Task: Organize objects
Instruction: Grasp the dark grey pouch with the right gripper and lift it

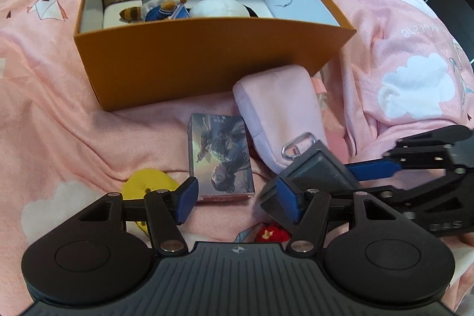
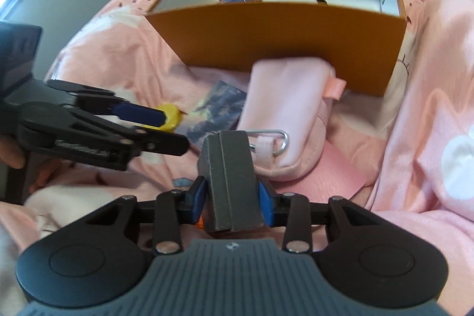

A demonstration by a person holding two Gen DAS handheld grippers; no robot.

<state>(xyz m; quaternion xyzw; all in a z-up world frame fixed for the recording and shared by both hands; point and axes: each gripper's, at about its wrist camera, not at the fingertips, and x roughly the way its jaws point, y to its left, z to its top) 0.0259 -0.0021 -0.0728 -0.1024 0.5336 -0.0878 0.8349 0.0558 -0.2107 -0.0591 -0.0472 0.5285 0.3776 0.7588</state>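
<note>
The dark grey rectangular hard case (image 2: 230,182) sits between the blue pads of the right gripper (image 2: 231,205), which press on its two long sides near its near end; it lies on the pink printed bedspread (image 2: 420,114), just in front of the pale pink soft fabric pouch (image 2: 284,120) with its silver carabiner clip. The case looks stiff, smooth-sided and fairly light, so a firm squeeze across its narrow width, nearer the middle, would hold best. Its long axis runs near to far, pointing toward the open orange cardboard box (image 2: 281,34), which already holds plush toys. The left gripper (image 1: 237,199) hangs wide open and empty above the illustrated flat card box (image 1: 222,156), with a yellow plastic disc (image 1: 148,182) to its left.
</note>
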